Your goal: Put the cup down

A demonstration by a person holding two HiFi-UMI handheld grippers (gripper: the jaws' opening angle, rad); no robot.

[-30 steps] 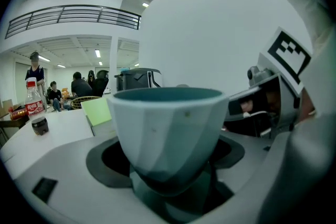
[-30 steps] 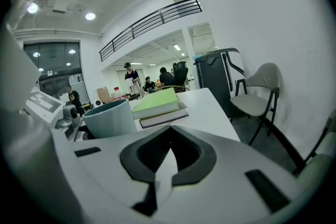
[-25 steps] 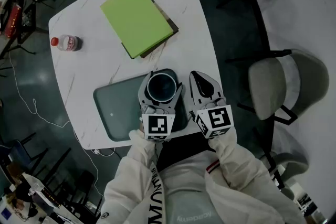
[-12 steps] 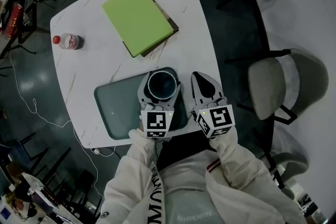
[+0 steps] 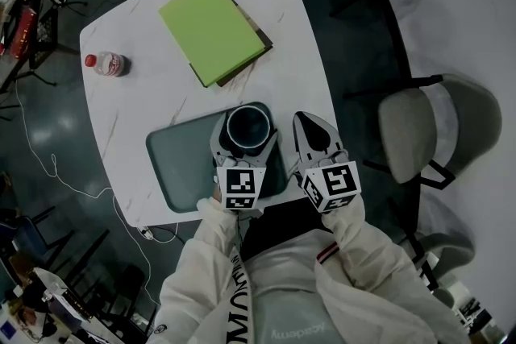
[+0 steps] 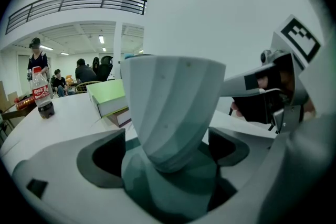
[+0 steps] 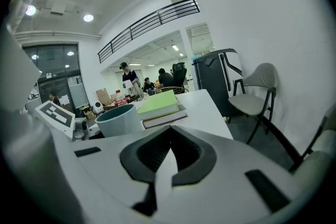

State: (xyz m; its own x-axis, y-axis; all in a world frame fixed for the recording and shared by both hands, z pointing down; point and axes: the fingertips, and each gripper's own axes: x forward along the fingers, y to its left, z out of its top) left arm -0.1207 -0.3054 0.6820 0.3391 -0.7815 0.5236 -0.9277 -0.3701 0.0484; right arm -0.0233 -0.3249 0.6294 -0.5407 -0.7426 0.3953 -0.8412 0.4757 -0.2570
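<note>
Left gripper (image 6: 167, 170) straddles the cup (image 6: 173, 97). Its jaws have just been opening and now stand wide, with a gap on each side, so nothing is gripped. The right gripper (image 7: 167, 139) is closed and empty, just beside it. The cup stands upright on the dark tray (image 5: 173, 165). It appears to be set down already, and only drawing the left gripper clear remains.

One counter (image 5: 302, 84) carries one cup (image 5: 247, 130), one tray (image 5: 181, 165), one bottle (image 5: 106, 63) at the far left, and two stacked books: a green book (image 5: 212, 28) over a dark book (image 5: 261, 39). Three chairs (image 5: 435, 129) stand right, the nearest partly seen.
</note>
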